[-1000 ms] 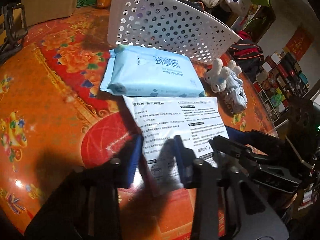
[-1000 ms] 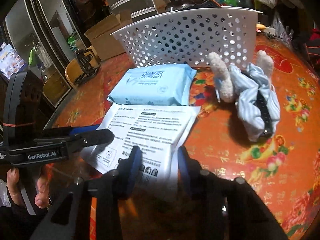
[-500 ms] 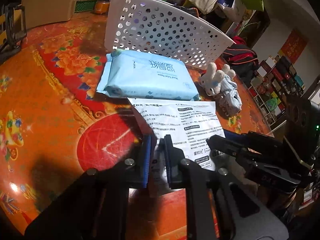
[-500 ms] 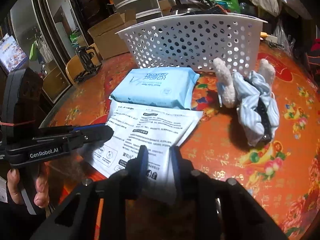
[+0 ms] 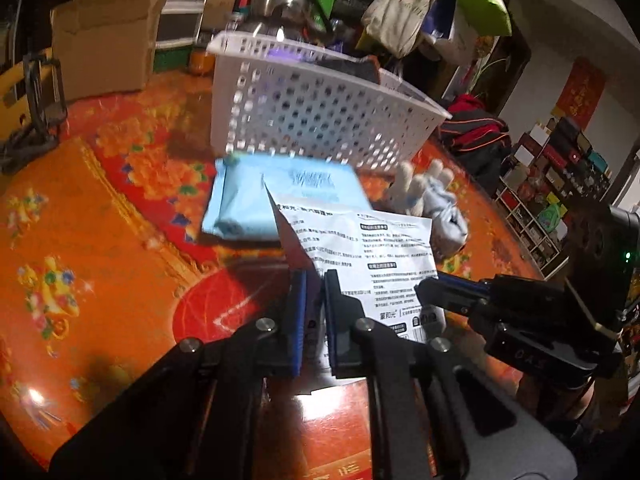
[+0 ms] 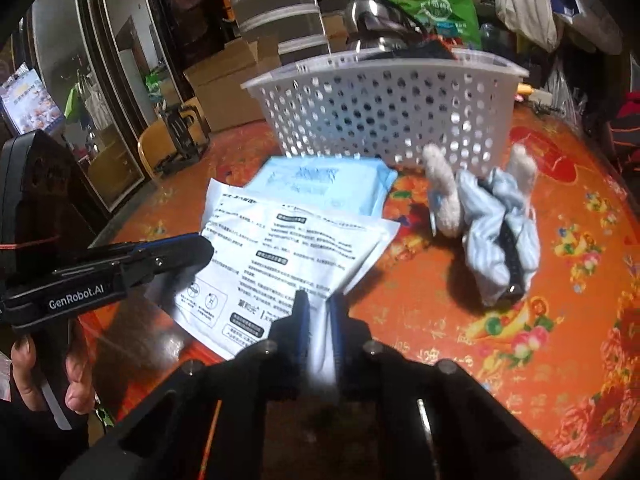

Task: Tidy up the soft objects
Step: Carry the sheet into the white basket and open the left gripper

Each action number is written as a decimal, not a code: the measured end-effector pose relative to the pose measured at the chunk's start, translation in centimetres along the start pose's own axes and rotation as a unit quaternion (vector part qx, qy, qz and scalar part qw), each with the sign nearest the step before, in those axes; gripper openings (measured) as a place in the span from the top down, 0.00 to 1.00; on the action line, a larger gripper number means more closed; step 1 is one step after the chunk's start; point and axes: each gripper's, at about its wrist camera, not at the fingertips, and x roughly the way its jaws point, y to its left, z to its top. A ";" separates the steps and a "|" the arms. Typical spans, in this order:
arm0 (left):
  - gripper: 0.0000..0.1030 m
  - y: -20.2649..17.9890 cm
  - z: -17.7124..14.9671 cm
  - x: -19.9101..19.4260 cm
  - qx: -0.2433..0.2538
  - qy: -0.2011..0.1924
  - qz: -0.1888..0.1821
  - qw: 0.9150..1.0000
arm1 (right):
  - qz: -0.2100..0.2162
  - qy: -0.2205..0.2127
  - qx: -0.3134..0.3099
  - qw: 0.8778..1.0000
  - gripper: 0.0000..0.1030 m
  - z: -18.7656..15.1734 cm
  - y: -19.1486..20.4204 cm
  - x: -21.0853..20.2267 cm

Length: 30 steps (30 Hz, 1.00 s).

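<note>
The near edge of the white printed packet (image 5: 384,256) is pinched by the left gripper (image 5: 315,312) at its left corner and by the right gripper (image 6: 320,320) at its right corner, with its far edge raised off the floral table (image 6: 540,340). Just behind the packet a blue wet-wipe pack (image 6: 328,184) is partly overlapped. Right of the packet lies a plush toy in striped cloth (image 6: 488,216). Behind the wipes a white perforated basket (image 6: 384,108) is set.

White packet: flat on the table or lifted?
Lifted. Both grippers, left and right, pinch the white packet's near edge; its far end overlaps the blue pack.
</note>
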 end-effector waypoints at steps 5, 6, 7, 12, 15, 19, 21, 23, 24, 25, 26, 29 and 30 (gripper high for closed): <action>0.92 -0.6 2.4 -1.7 0.007 -0.024 -0.007 1.000 | -0.001 -0.025 -0.005 1.000 0.91 1.7 0.2 -1.6; 0.92 -0.7 3.0 -2.1 0.009 -0.028 -0.008 1.000 | -0.002 -0.034 -0.006 0.999 0.91 2.3 0.2 -2.1; 0.92 -1.0 3.5 -2.5 0.010 -0.034 -0.010 0.999 | -0.003 -0.038 -0.008 0.999 0.91 2.7 0.3 -2.3; 0.92 -2.2 7.8 -4.3 0.027 -0.071 -0.016 0.997 | -0.012 -0.079 -0.020 0.997 0.91 6.8 0.4 -4.5; 0.92 -3.1 11.1 -5.2 0.041 -0.102 -0.018 0.994 | -0.023 -0.096 -0.029 0.995 0.91 9.5 0.5 -5.4; 0.92 -4.2 15.7 -5.0 0.054 -0.122 -0.015 0.991 | -0.037 -0.119 -0.031 0.992 0.91 13.6 -0.1 -6.0; 0.92 -4.2 18.1 -4.1 0.057 -0.127 -0.013 0.990 | -0.038 -0.121 -0.025 0.992 0.91 15.6 -1.0 -5.6; 0.92 -3.7 20.5 -2.3 0.050 -0.123 -0.013 0.991 | -0.039 -0.119 -0.024 0.992 0.91 17.3 -1.9 -4.8; 0.92 -3.3 21.4 -1.3 0.044 -0.120 -0.015 0.992 | -0.039 -0.117 -0.021 0.992 0.91 18.6 -2.6 -4.0; 0.92 -2.9 22.5 0.0 0.041 -0.113 -0.014 0.993 | -0.040 -0.113 -0.020 0.993 0.91 19.1 -3.1 -3.5; 0.92 -2.4 23.3 1.3 0.034 -0.109 -0.015 0.993 | -0.041 -0.110 -0.017 0.993 0.91 19.9 -3.7 -2.9; 0.92 -0.9 25.0 5.5 0.023 -0.089 -0.010 0.996 | -0.047 -0.102 -0.012 0.994 0.91 22.5 -5.3 -0.6; 0.92 -0.3 25.5 6.7 0.011 -0.089 -0.010 0.996 | -0.049 -0.100 -0.014 0.994 0.91 23.0 -5.7 0.0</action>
